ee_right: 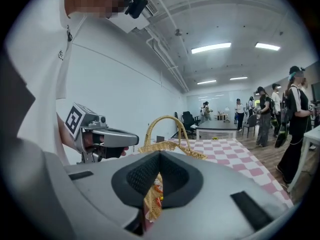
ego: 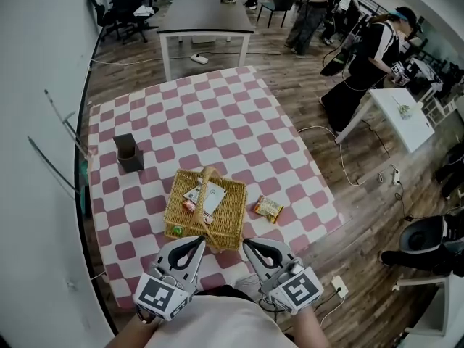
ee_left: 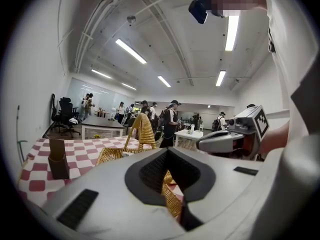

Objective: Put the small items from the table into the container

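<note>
- Starting at the right gripper [ee_right: 152, 191], the jaws are seen pressed fully together with nothing pinched; only wicker shows through the notch beyond them.
- Same deal on the left gripper [ee_left: 170, 186]: the jaws look closed, nothing is held, and basket weave is glimpsed past the tips.
- Both are parked at roughly 6 o'clock of the basket [ego: 230, 227], tips right at its near edge. Whether the rim is actually touched can't be told.
- One snack packet [ego: 268, 209] is left lying flat on the tablecloth [ego: 217, 114], just beside the basket at its 3 o'clock.
- That packet is judged light, crinkly and a bit slippery, foil-ish by the look of it. It's probably best pinched along a sealed end rather than across the puffy middle, so nothing inside gets crushed.
- The basket is made of stiff woven cane, squarish, with an arched handle. A white packet [ego: 206, 194] and a few small bits are seen inside.
- A dark squarish cup [ego: 129, 153] is stood at 10 o'clock, well apart, on the pink-and-white checks.
</note>
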